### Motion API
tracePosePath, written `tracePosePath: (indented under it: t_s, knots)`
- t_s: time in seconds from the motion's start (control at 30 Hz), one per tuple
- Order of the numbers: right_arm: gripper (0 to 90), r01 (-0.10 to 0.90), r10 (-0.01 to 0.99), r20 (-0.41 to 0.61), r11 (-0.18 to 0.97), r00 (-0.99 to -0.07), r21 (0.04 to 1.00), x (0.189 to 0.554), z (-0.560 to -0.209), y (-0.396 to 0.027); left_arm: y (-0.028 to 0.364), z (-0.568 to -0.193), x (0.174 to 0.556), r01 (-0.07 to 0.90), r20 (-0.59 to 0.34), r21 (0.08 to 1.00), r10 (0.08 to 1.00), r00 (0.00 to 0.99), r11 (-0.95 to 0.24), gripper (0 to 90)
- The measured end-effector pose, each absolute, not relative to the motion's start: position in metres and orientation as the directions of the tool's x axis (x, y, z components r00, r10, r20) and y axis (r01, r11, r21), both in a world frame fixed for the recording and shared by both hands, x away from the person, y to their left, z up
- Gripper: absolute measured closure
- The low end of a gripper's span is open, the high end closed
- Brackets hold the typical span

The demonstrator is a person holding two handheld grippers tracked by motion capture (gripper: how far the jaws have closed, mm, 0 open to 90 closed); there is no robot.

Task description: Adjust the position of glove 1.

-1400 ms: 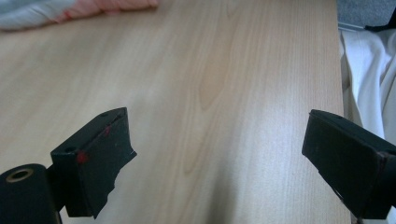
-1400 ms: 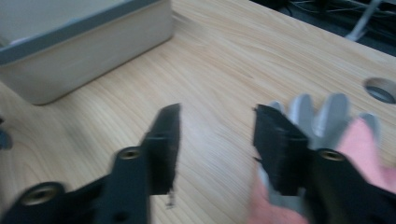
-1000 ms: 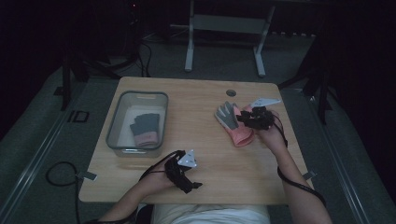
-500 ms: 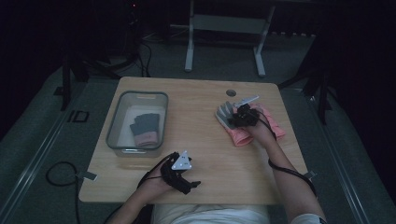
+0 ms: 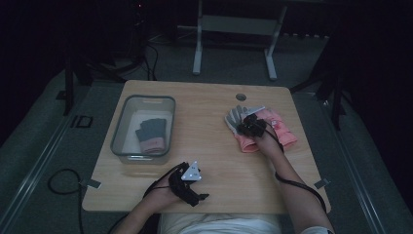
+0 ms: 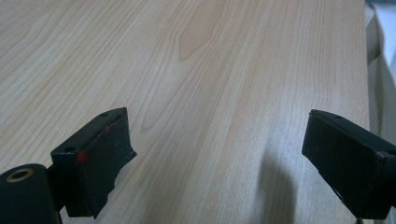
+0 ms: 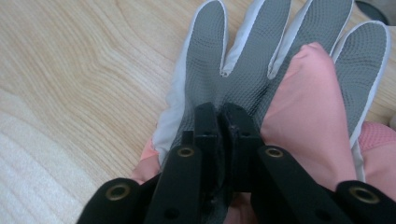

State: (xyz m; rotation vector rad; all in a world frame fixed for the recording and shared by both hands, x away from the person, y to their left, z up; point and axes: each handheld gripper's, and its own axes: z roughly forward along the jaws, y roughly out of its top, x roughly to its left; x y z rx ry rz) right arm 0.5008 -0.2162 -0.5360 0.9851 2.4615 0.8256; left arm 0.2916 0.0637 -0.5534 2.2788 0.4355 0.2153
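Grey-palmed work glove (image 7: 261, 70) lies palm up on the right side of the wooden worktop (image 5: 209, 141), fingers spread, resting on a pink glove (image 5: 282, 134) beneath it. A fold of pink fabric (image 7: 306, 112) covers part of its palm. The right gripper (image 7: 223, 116) has just been closing; its jaws are pressed together on the grey palm fabric near the cuff, pinching it. The left gripper (image 5: 187, 183) rests near the front edge of the worktop, well apart from the gloves, its jaws spread wide with bare wood between them. At the left of the worktop stands a clear plastic bin (image 5: 119, 141) holding another dark glove with a pink cuff (image 5: 151, 134).
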Motion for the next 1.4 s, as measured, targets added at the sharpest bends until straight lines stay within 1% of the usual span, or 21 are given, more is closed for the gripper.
tracePosePath:
  t_s: [0.1, 0.2, 0.27, 0.4, 0.47, 0.53, 0.63, 0.7, 0.8, 0.9, 1.03, 1.1, 1.13, 1.2, 1.4]
  knots:
    - [87.8, 0.515, 0.739, -0.107, 0.557, -0.665, 0.652, 0.496, -0.534, -0.215, 0.064, -0.553, 0.291, 0.231, 0.036, 0.729, 0.373, 0.927, -0.644, 7.8]
    - [88.7, 0.524, 0.758, -0.106, 0.538, -0.644, 0.661, 0.487, -0.524, -0.212, 0.066, -0.553, 0.290, 0.238, 0.026, 0.738, 0.379, 0.925, -0.631, 7.8]
    - [88.8, 0.518, 0.775, -0.122, 0.522, -0.620, 0.677, 0.479, -0.514, -0.209, 0.067, -0.554, 0.290, 0.240, 0.024, 0.737, 0.379, 0.925, -0.632, 7.8]
    - [89.0, 0.502, 0.806, -0.094, 0.450, -0.584, 0.738, 0.459, -0.482, -0.205, 0.068, -0.554, 0.291, 0.242, 0.021, 0.745, 0.384, 0.923, -0.622, 7.8]
    - [89.0, 0.497, 0.810, -0.096, 0.444, -0.579, 0.746, 0.455, -0.476, -0.203, 0.068, -0.554, 0.291, 0.235, 0.028, 0.742, 0.380, 0.924, -0.628, 7.9]
    - [89.0, 0.479, 0.812, -0.093, 0.427, -0.576, 0.767, 0.436, -0.456, -0.195, 0.066, -0.554, 0.289, 0.232, 0.034, 0.741, 0.380, 0.924, -0.631, 7.9]
    - [89.0, 0.484, 0.832, -0.066, 0.382, -0.551, 0.787, 0.417, -0.436, -0.189, 0.067, -0.554, 0.289, 0.231, 0.037, 0.739, 0.380, 0.924, -0.632, 7.9]
    - [89.0, 0.487, 0.844, -0.072, 0.374, -0.531, 0.790, 0.407, -0.428, -0.184, 0.067, -0.554, 0.289, 0.230, 0.037, 0.741, 0.381, 0.924, -0.631, 7.9]
    - [89.0, 0.516, 0.873, -0.023, 0.308, -0.486, 0.799, 0.391, -0.423, -0.180, 0.067, -0.554, 0.288, 0.224, 0.052, 0.752, 0.394, 0.918, -0.620, 7.8]
    - [89.0, 0.547, 0.898, 0.005, 0.264, -0.440, 0.794, 0.382, -0.430, -0.176, 0.067, -0.554, 0.288, 0.226, 0.053, 0.746, 0.395, 0.917, -0.626, 7.8]
    - [89.0, 0.594, 0.918, 0.021, 0.238, -0.396, 0.768, 0.378, -0.451, -0.170, 0.065, -0.554, 0.287, 0.221, 0.056, 0.736, 0.383, 0.922, -0.640, 7.8]
    - [89.0, 0.601, 0.922, 0.018, 0.238, -0.387, 0.763, 0.378, -0.455, -0.168, 0.065, -0.554, 0.286, 0.222, 0.053, 0.738, 0.383, 0.922, -0.637, 7.9]
    - [89.0, 0.623, 0.923, 0.019, 0.243, -0.383, 0.743, 0.379, -0.469, -0.162, 0.065, -0.554, 0.286, 0.222, 0.054, 0.741, 0.386, 0.921, -0.634, 7.8]
    - [88.9, 0.645, 0.927, 0.027, 0.239, -0.374, 0.726, 0.382, -0.482, -0.157, 0.066, -0.554, 0.286, 0.216, 0.063, 0.745, 0.389, 0.919, -0.631, 7.9]
    - [88.3, 0.674, 0.929, 0.058, 0.221, -0.365, 0.705, 0.394, -0.510, -0.147, 0.068, -0.556, 0.288, 0.227, 0.049, 0.742, 0.389, 0.920, -0.630, 7.9]
